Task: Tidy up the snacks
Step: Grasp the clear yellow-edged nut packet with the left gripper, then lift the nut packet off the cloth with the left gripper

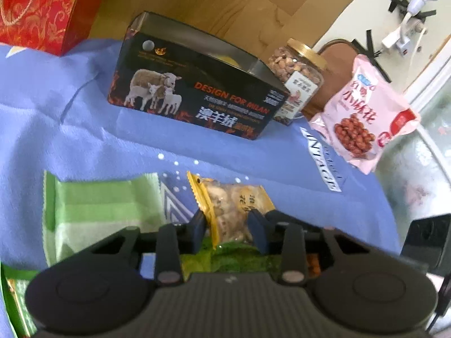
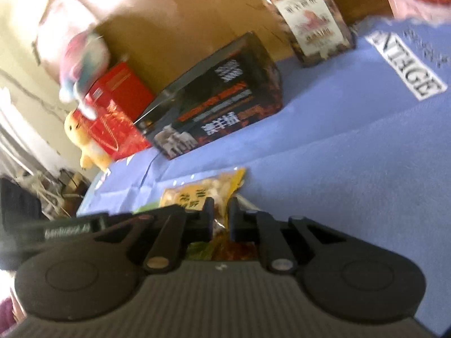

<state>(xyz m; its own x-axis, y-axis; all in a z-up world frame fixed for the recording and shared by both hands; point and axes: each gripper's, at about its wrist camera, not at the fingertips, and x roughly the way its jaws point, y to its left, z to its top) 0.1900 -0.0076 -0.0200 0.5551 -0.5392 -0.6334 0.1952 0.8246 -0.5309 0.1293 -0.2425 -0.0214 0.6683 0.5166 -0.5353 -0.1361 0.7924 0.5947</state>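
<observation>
A yellow snack packet (image 1: 234,205) lies on the blue cloth, partly over a green packet (image 1: 248,256). My left gripper (image 1: 229,232) has its fingers on either side of the yellow packet, closed against it. In the blurred right wrist view the same yellow packet (image 2: 197,194) sits between the fingers of my right gripper (image 2: 221,219), which are nearly closed on its edge. A black open tin with sheep pictures (image 1: 197,95) stands behind; it also shows in the right wrist view (image 2: 220,98). A nut jar (image 1: 296,76) and a pink peanut bag (image 1: 363,112) stand to its right.
A green striped packet (image 1: 93,211) lies at the left on the blue cloth (image 1: 70,129). A red gift box (image 1: 39,8) stands at the back left, with a yellow plush toy (image 2: 84,138) beside it. A wooden board is behind. The cloth's right edge drops off.
</observation>
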